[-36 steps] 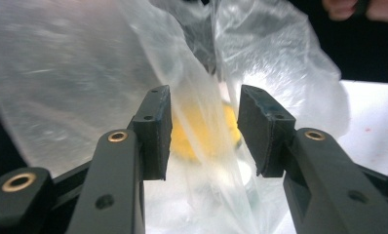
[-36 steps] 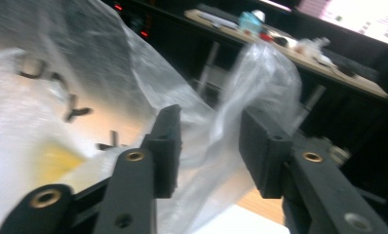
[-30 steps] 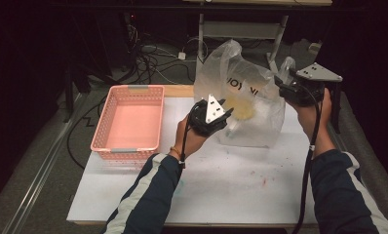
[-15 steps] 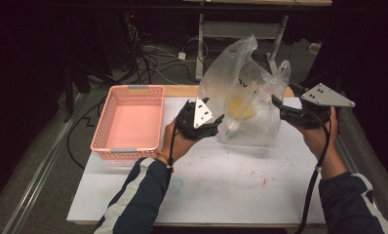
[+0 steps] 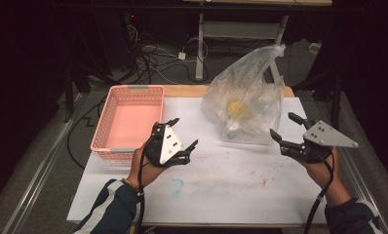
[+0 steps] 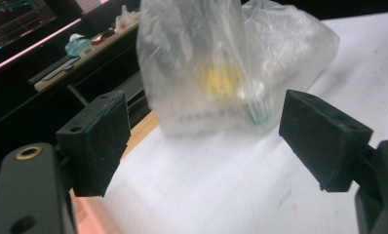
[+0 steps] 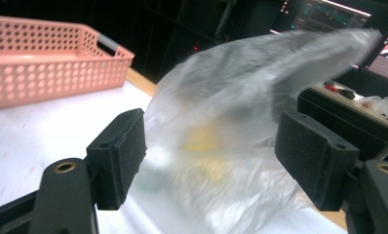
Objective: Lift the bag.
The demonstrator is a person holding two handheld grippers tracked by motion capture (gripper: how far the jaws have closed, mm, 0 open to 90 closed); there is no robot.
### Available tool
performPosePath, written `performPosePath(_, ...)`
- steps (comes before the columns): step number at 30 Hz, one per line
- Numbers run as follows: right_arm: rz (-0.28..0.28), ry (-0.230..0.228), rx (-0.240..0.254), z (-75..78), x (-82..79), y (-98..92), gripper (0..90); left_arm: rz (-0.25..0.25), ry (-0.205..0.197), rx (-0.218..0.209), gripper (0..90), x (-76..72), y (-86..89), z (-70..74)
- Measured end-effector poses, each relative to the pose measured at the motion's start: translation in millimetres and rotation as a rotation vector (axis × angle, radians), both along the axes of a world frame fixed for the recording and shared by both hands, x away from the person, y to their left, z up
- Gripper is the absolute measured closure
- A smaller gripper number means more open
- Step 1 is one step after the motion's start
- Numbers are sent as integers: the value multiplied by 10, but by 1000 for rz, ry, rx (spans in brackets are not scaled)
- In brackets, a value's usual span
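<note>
the left gripper (image 5: 184, 132) is held above the counter (image 5: 221, 190) just right of the basket (image 5: 128, 122), its jaws wide apart with nothing between them; they have just been opening. in the left gripper view the bag (image 6: 226, 63) stands ahead of the jaws, clear of both pads. the right gripper (image 5: 285, 126) hangs near the counter's right edge, jaws also spread and empty, and they too have just been opening. in the right gripper view the bag (image 7: 241, 146) rises beyond the pads, blurred, not touched by either. the bag (image 5: 245, 102) sits free on the counter between the two grippers, toward the far edge, its top tapering up to the right. something yellow (image 5: 236, 107) shows dimly through the plastic. the pink basket stands at the counter's left, well apart from the bag.
</note>
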State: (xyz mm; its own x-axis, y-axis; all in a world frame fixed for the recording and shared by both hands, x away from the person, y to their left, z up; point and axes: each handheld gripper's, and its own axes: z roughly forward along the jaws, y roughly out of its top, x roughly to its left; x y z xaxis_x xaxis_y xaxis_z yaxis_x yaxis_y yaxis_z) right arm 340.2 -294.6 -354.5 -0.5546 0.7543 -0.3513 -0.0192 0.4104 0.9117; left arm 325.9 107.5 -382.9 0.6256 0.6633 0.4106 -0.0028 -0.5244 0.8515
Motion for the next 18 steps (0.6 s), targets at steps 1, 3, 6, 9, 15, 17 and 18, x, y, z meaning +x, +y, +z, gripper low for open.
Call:
performPosePath(1,10,2,-12,-38,-33,-6,267,8,3,2,152,-42,46,-37)
performPosePath(3,27,14,-12,-112,-94,-27,265,13,19,21,152,-117,120,-106)
performPosePath(6,39,41,1,-231,-156,-69,251,26,27,31,152,-224,229,-201)
performPosePath(9,40,64,5,-368,-210,-93,229,39,38,44,152,-287,335,-280)
performPosePath(15,52,104,-8,-610,-329,-129,196,66,96,47,152,-375,516,-482)
performPosePath(17,52,116,-12,-683,-357,-139,196,68,110,51,152,-396,560,-541)
performPosePath(18,50,127,-8,-721,-372,-141,194,74,121,47,152,-402,579,-568)
